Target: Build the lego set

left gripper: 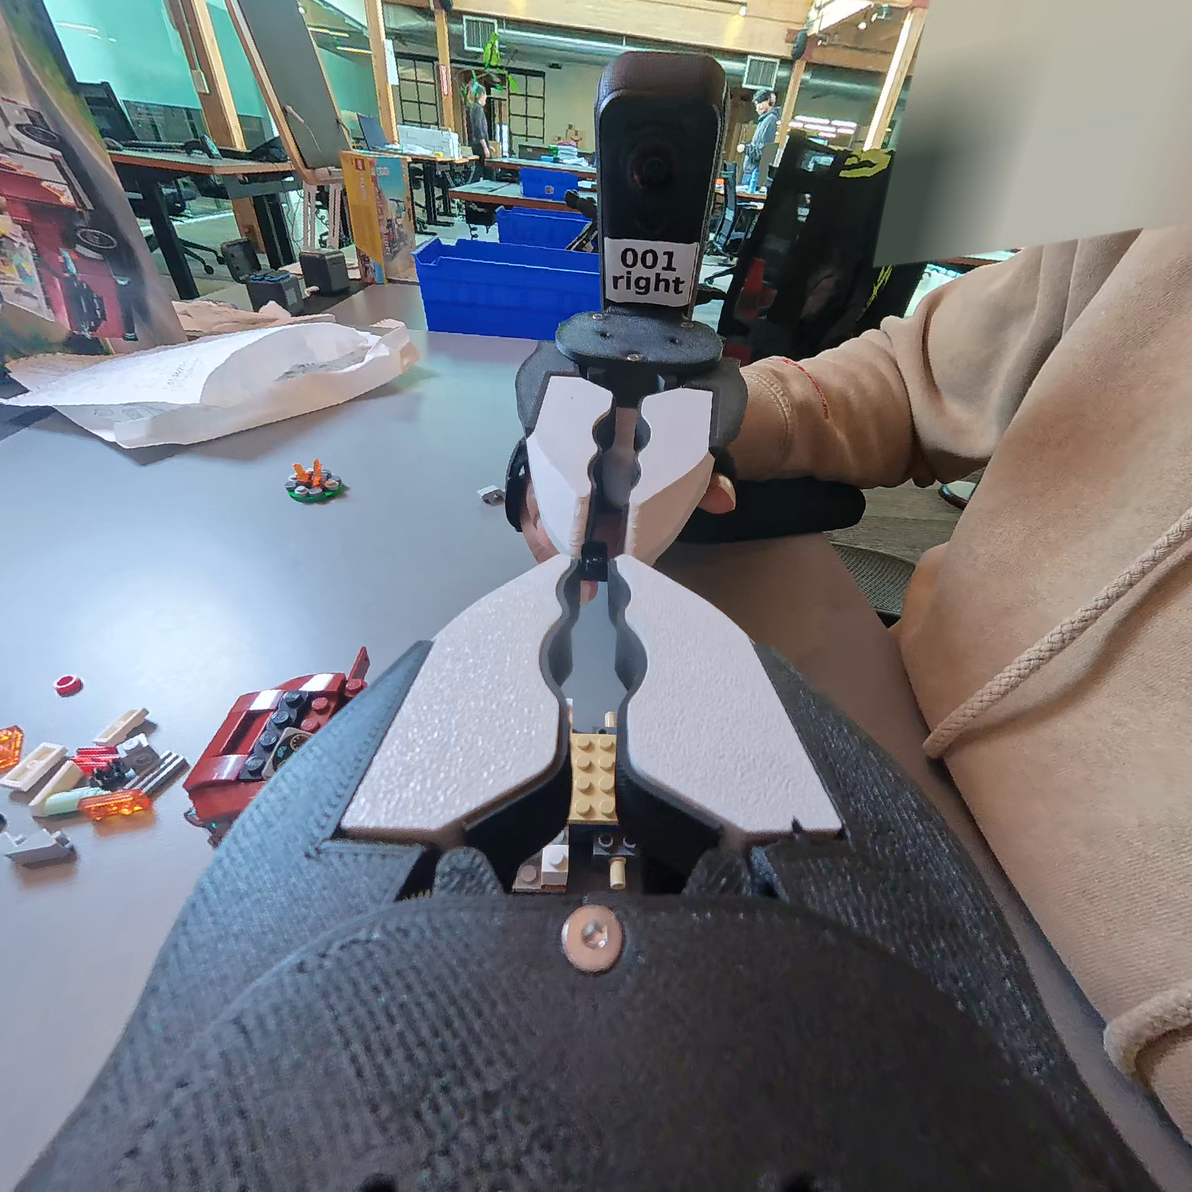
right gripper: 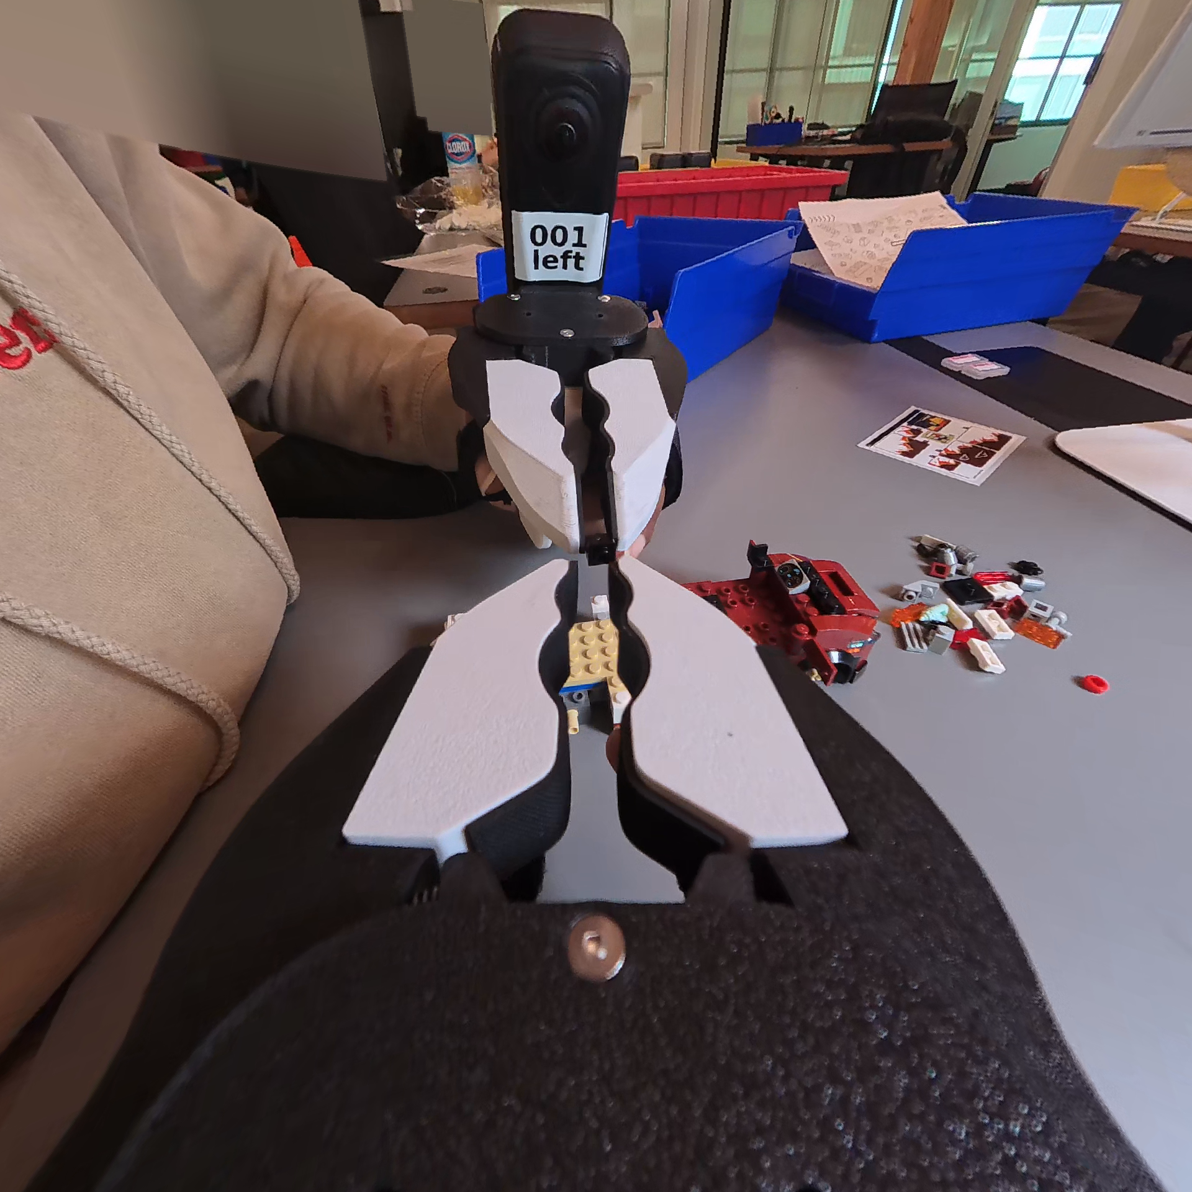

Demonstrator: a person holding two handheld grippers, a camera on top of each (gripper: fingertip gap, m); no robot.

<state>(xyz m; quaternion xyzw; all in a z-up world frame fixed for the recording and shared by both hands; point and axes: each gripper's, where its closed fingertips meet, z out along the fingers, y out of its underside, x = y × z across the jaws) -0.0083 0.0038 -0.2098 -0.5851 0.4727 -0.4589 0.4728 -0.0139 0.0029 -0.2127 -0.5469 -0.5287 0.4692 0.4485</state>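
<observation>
Nearest the lens: black ribbed housing and white fingers (left gripper: 477, 696) of the left gripper (left gripper: 593, 571), narrowed to a slit and clamped at the very tips on a small black brick (left gripper: 593, 556). Meeting it head-on at picture centre, the right gripper (right gripper: 596, 571), fingers drawn in just as close and pinching the same brick from the opposite end. Held up off the desk (left gripper: 193, 580), tip to tip, probably so that each grip braces the tiny piece against the other and neither pair of fingers hides it.

Directly beneath, seen through the gap between the fingers: a tan studded plate (right gripper: 593, 645) on a small build, lying on the desk, apparently kept close under the work.

Farther out, at lower left of the left wrist view: a dark red car build (left gripper: 277, 729) beside a scatter of loose pieces (left gripper: 77, 774), spread flat, seemingly to keep each one visible, with a red ring (left gripper: 68, 684) lying apart. Beyond, a little campfire build (left gripper: 314, 480), a white paper bag (left gripper: 226, 380) and blue bins (left gripper: 509, 284) at the desk's far edge; a sticker sheet (right gripper: 942, 445) at right of the right wrist view.
</observation>
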